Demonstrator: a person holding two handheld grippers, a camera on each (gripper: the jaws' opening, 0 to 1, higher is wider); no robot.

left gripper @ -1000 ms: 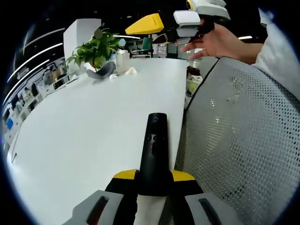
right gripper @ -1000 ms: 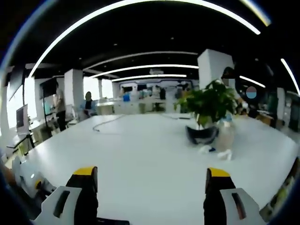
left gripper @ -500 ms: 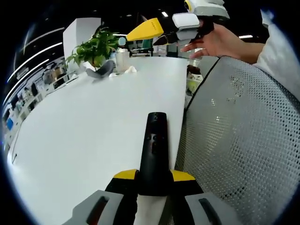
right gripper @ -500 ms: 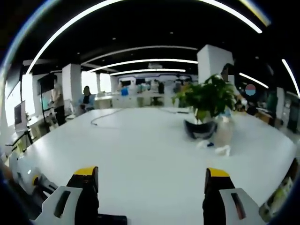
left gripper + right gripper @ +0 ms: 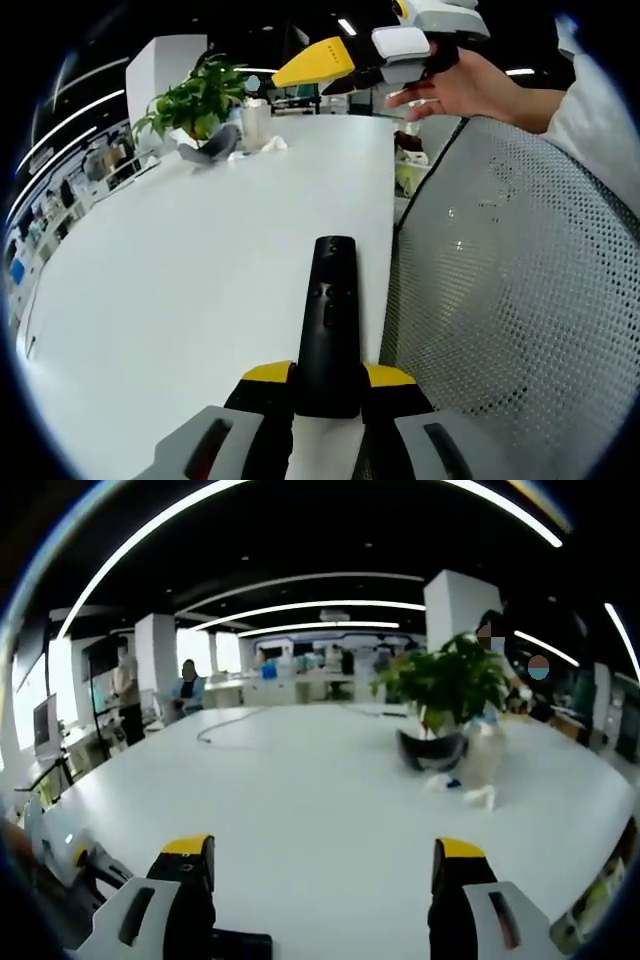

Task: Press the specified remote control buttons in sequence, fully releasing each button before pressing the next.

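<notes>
Since a second ago our right gripper (image 5: 350, 72) has shifted slightly in the left gripper view, and the plant drifts a bit as both cameras move; the remote stays put in the jaws. Left gripper (image 5: 328, 385) is clamped on the black remote control (image 5: 329, 325), which points straight ahead over the white table (image 5: 200, 250). Right gripper (image 5: 325, 865) sits wide, nothing between its jaws, above the table (image 5: 300, 790). A hand (image 5: 460, 88) carries it over the table's far end. Grey mesh chair back (image 5: 520, 290) is just beside the remote. Potted plant (image 5: 445, 695) stands well apart, crumpled white paper (image 5: 478, 795) near it.
</notes>
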